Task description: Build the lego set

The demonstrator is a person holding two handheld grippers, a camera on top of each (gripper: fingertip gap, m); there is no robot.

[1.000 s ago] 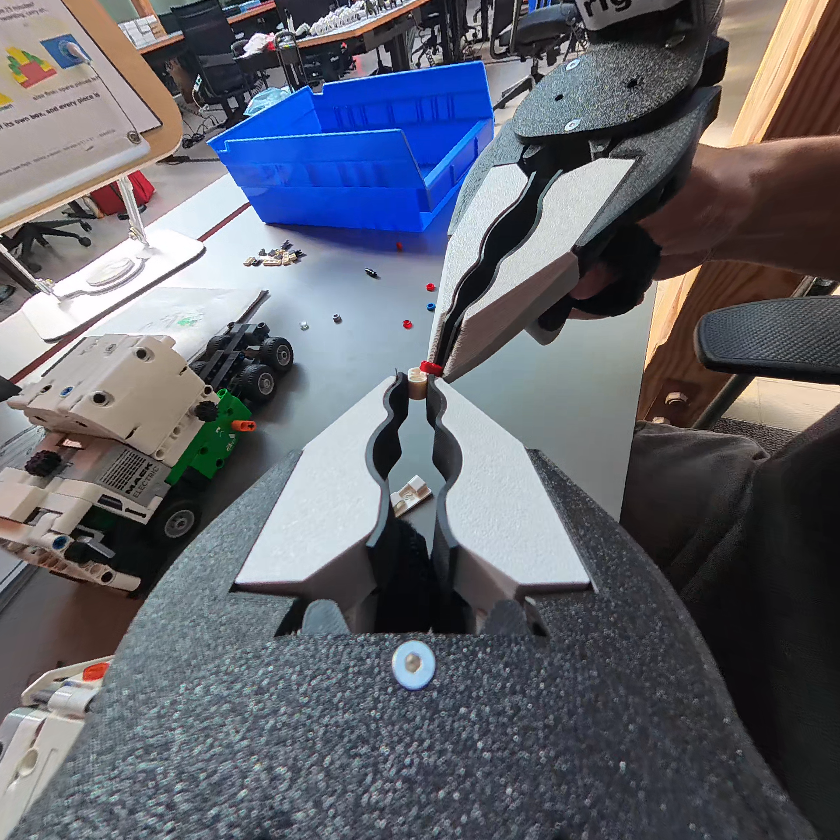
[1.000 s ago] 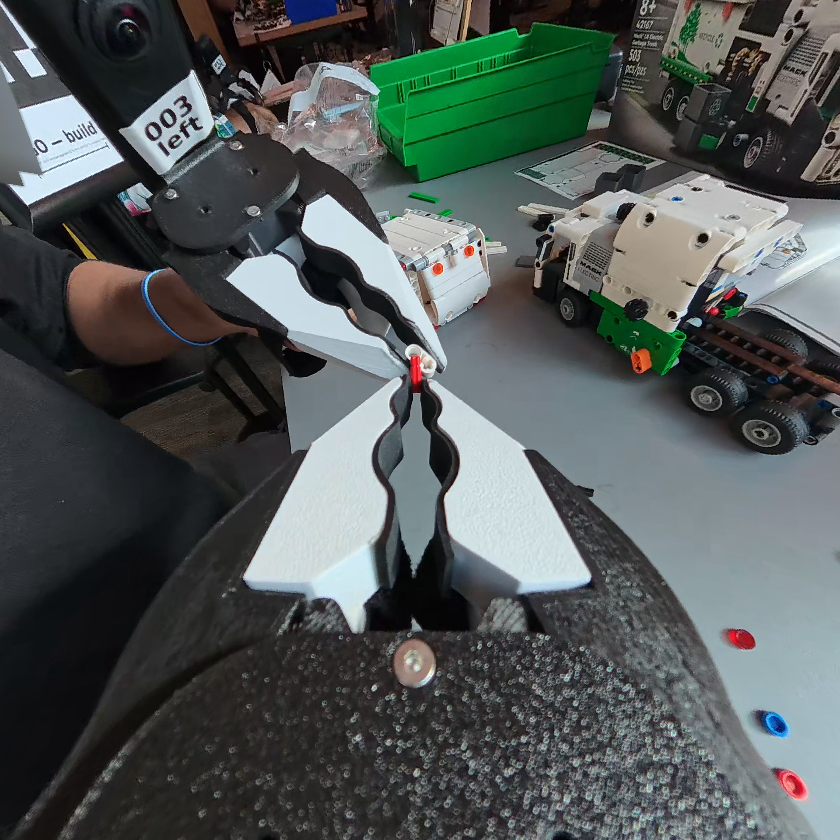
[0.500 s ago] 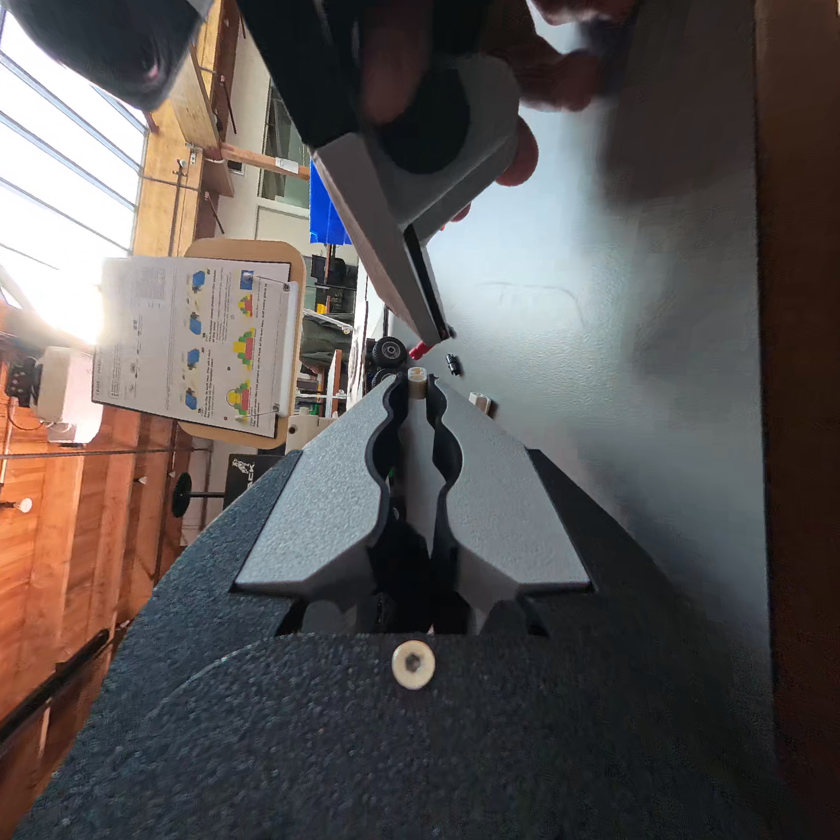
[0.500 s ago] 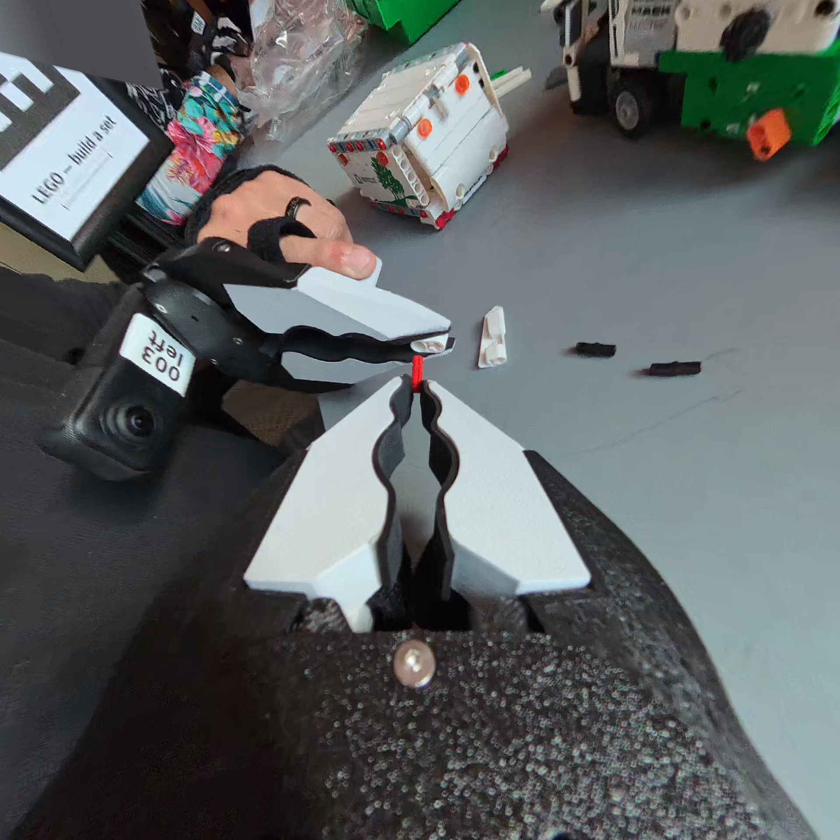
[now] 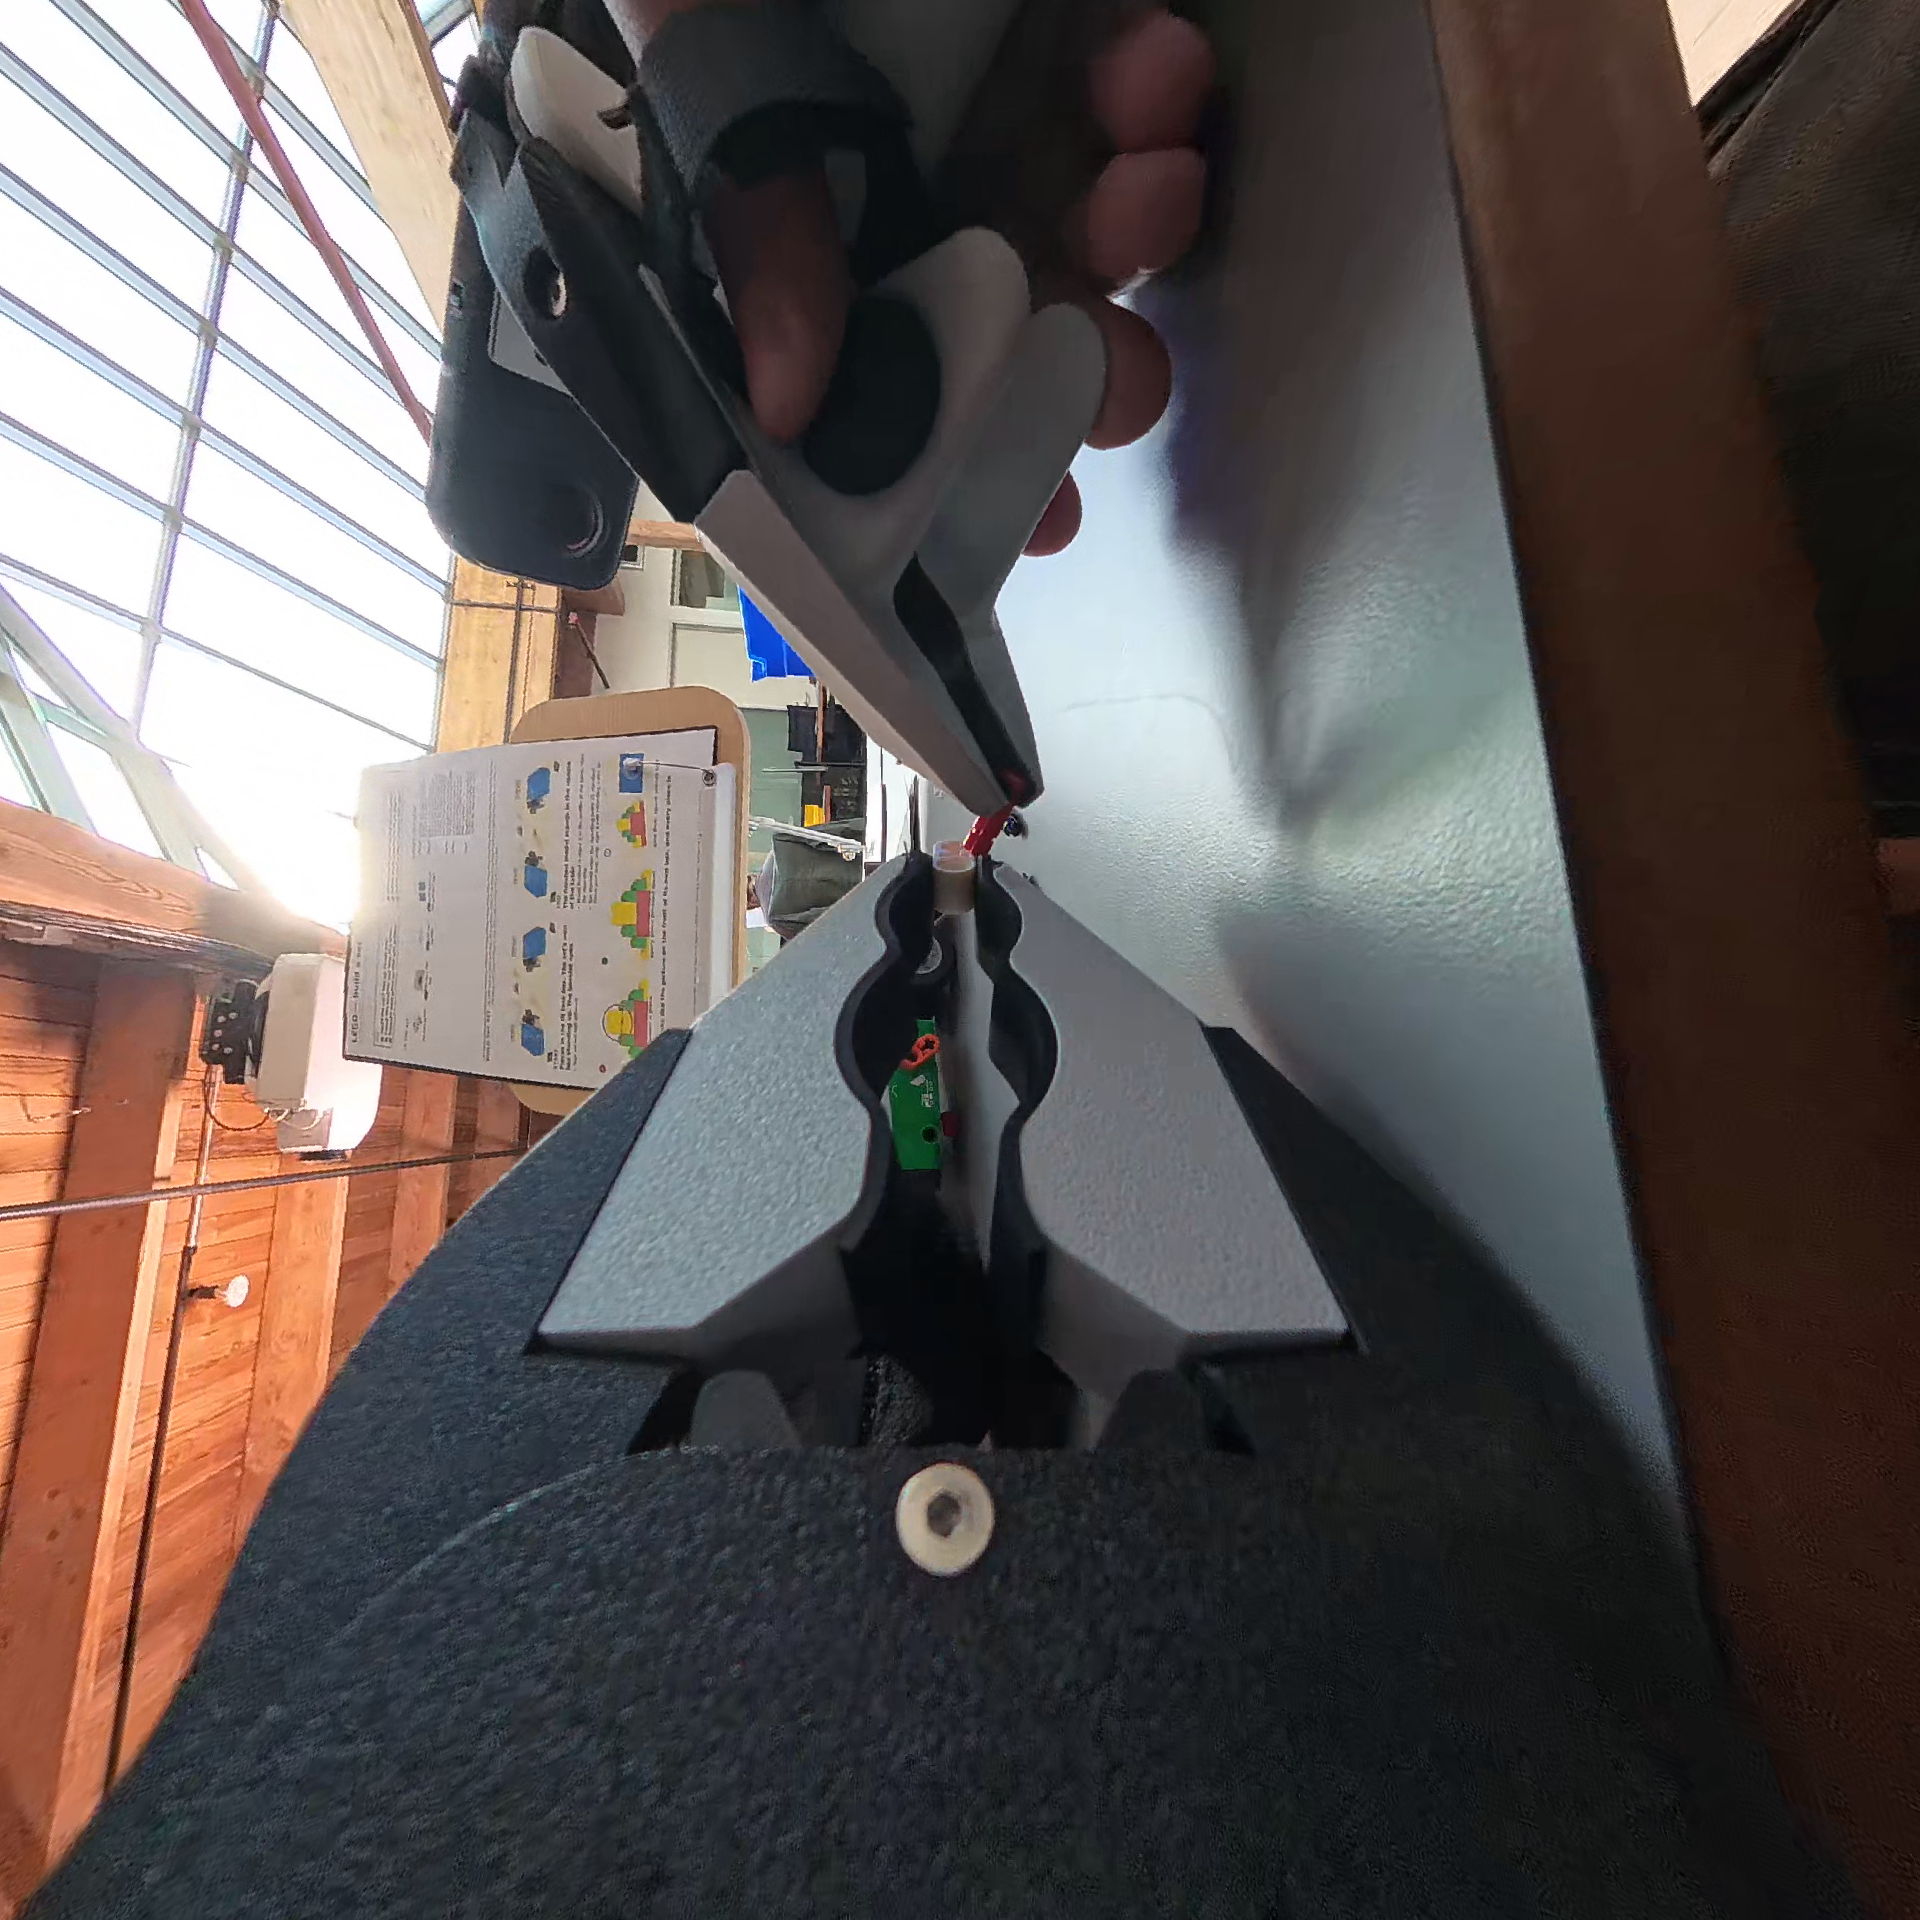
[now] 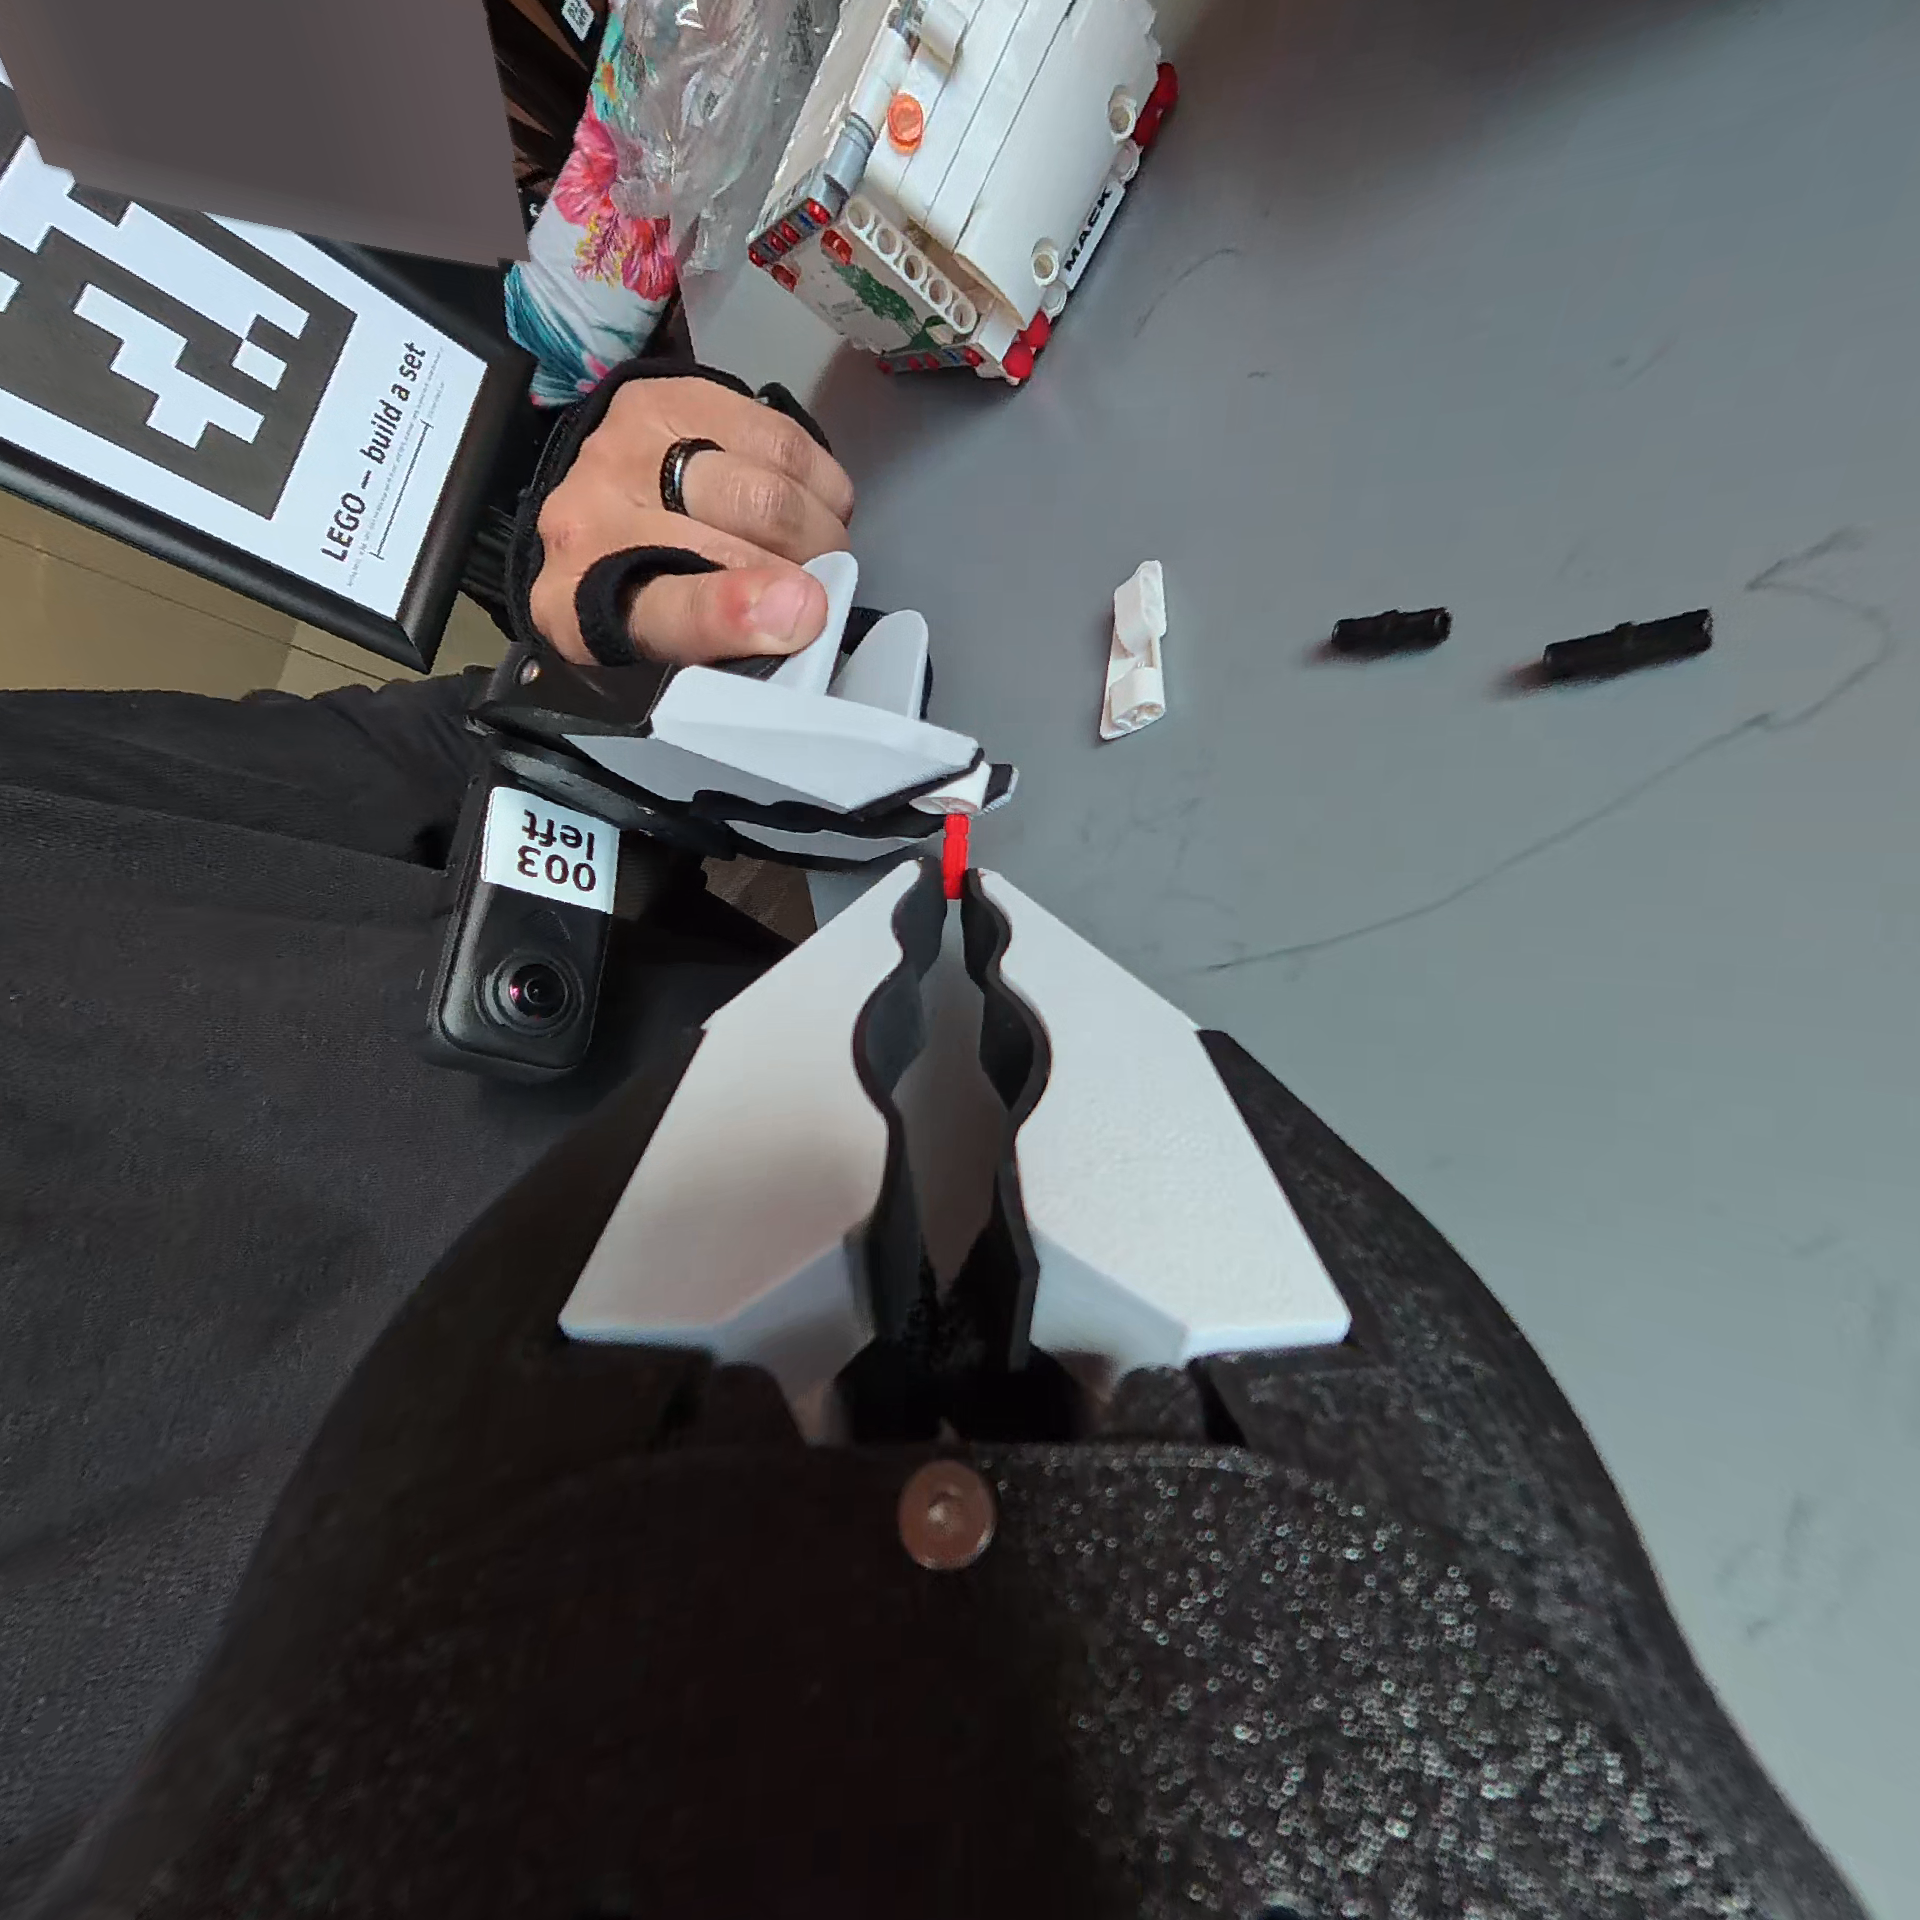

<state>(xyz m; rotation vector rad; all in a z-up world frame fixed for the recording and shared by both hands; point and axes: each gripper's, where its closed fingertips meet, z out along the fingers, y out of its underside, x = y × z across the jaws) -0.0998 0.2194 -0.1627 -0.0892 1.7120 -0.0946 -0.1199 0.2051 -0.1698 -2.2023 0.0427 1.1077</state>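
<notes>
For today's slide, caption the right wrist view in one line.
Right gripper presents a red pin to the tan piece pinched in the left gripper.

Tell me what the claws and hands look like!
Each claw has two pale wedge fingers with wavy black pads on a speckled black body with one screw. The left claw carries a small black camera with a white label. The hand wears a black fingerless glove and a dark ring.

Matt grey tabletop [image 6: 1455, 935], glossy red plastic pin [image 6: 952, 854]
</notes>
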